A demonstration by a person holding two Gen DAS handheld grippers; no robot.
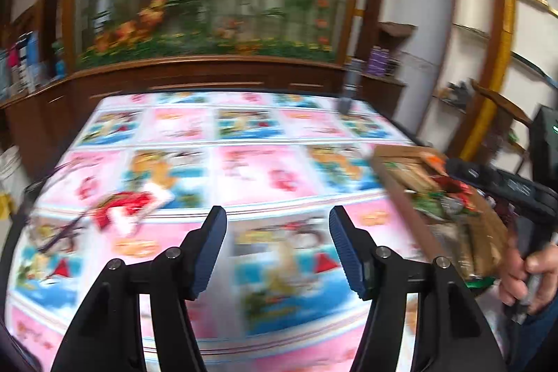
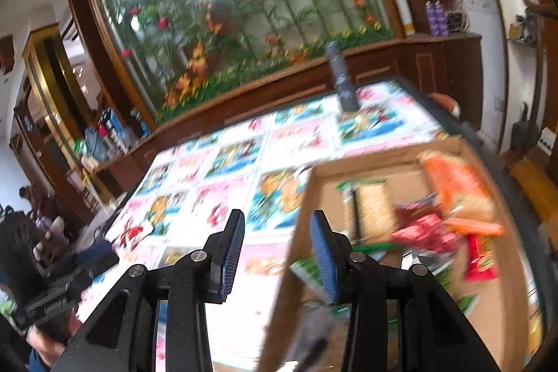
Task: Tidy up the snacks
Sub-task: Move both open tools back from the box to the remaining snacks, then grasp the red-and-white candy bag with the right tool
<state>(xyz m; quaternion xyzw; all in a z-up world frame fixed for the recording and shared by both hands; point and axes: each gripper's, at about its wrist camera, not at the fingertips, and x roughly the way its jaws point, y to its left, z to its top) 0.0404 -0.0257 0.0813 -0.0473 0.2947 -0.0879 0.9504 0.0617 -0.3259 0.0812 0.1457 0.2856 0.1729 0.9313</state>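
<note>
A shallow cardboard box holds several snack packets, among them an orange pack, red packets and a green-trimmed pale pack. The box also shows in the left wrist view at the right. A red and white snack packet lies loose on the patterned tablecloth, left of centre; it also shows in the right wrist view. My left gripper is open and empty above the cloth. My right gripper is open and empty over the box's left wall.
A dark upright object stands at the table's far edge, also in the right wrist view. Behind the table runs a wooden cabinet under a flower mural. Shelves with bottles stand at the left. Both views are motion-blurred.
</note>
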